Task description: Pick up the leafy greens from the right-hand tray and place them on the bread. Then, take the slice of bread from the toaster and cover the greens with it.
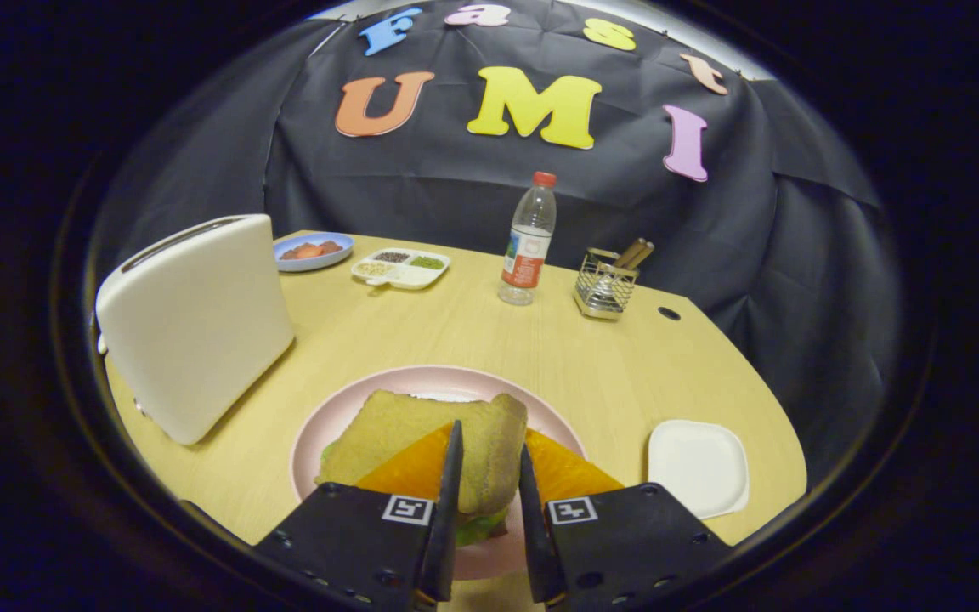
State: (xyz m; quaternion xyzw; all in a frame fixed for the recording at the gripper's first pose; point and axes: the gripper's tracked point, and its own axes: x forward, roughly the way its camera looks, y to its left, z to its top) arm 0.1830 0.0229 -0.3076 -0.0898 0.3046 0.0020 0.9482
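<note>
toasted-brown bread is what i have in the tongs (pixel 489 476): their two fingers are pinching the near edge of the top slice of bread (pixel 421 442), one on each side of that edge. the slice lies flat over the greens (pixel 481 527), a bit of which peeks out right beneath the fingertips. under both is the pink plate (pixel 328 425), its rim curving around just ahead of the fingers.

i judge the task almost done: greens placed, second slice brought over and set down as the cover. what's left, as i read it, is to let go and back the tongs away without dragging the slice.

the slice is nearly square, so its long axis is weak; it runs away from the tongs and slightly to their left, with one corner pointing toward the toaster (pixel 196 327), which stands beyond the plate on the left.

right of the fingers sits the white tray (pixel 698 467), bare. far beyond, a water bottle (pixel 528 242) stands upright.
</note>
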